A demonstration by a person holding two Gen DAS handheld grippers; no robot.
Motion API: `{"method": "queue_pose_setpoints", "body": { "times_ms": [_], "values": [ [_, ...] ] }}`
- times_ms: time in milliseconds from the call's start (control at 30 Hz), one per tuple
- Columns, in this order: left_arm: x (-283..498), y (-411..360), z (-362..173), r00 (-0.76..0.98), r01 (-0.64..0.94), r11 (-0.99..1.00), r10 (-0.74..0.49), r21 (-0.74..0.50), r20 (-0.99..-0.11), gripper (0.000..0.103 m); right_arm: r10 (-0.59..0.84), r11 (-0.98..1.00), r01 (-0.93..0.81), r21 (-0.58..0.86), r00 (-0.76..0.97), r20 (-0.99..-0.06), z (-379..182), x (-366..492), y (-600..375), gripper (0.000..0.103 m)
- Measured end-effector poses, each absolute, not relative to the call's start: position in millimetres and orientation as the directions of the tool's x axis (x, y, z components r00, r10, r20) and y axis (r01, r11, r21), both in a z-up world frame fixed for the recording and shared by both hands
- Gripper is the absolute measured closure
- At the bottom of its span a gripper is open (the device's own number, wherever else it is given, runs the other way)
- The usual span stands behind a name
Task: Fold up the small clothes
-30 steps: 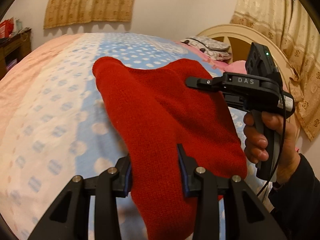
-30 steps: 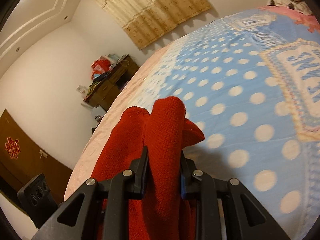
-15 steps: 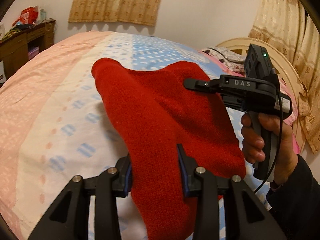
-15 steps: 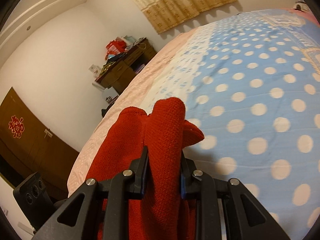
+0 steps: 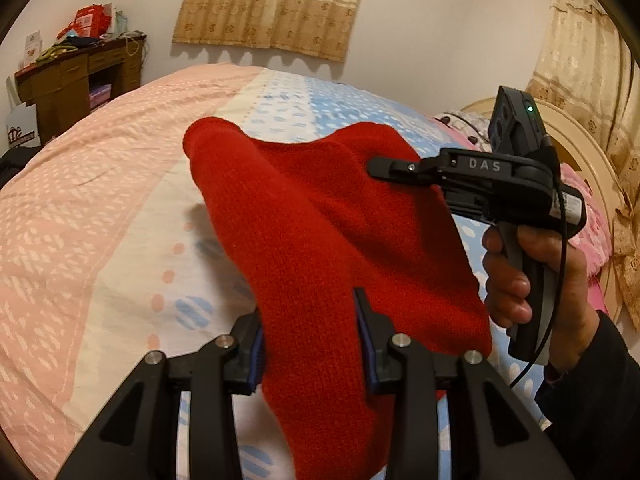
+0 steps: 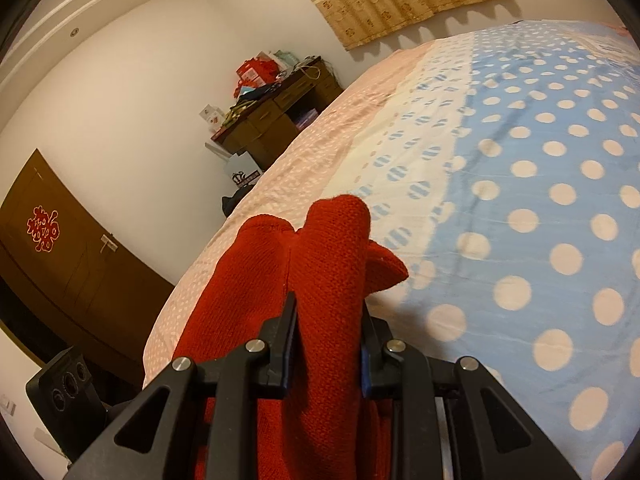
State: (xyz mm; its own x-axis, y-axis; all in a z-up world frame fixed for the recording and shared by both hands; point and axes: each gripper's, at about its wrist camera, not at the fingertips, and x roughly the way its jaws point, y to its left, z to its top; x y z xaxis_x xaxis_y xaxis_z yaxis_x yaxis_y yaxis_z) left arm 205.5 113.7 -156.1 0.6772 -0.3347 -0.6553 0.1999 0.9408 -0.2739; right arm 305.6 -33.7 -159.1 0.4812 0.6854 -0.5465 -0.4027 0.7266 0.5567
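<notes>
Clamping red knit garment (image 5: 320,232), left hand-held gripper (image 5: 310,344), right hand-held gripper (image 6: 329,344) likewise, "DAS" printed on its side.

The red garment (image 5: 320,240) is a coarse knit, matt and fuzzy, with its ribbed stitches plain in the right wrist view. The left gripper (image 5: 310,336) clamped on it is matt black plastic with shiny round metal pins and blue rubbery-looking pads; the right gripper (image 5: 380,166), pinching the garment's far edge, has the same dull black shell. Under the garment the bedspread (image 5: 100,220) is smooth printed cloth, lightly creased. Beyond the bed, the desk (image 5: 76,84) is dark wood with a faint sheen, and the curtain (image 5: 272,4) is woven patterned fabric.
</notes>
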Motion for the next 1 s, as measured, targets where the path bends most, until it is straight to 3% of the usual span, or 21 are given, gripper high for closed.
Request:
{"method": "queue_pose_setpoints", "body": {
  "times_ms": [1000],
  "values": [
    [205,160,-188,0.67,0.125,0.95,-0.293,-0.285,-0.683,0.064,0.711,0.703,-0.419,0.575,0.377,-0.594,-192,338,30,0.078]
  ]
}}
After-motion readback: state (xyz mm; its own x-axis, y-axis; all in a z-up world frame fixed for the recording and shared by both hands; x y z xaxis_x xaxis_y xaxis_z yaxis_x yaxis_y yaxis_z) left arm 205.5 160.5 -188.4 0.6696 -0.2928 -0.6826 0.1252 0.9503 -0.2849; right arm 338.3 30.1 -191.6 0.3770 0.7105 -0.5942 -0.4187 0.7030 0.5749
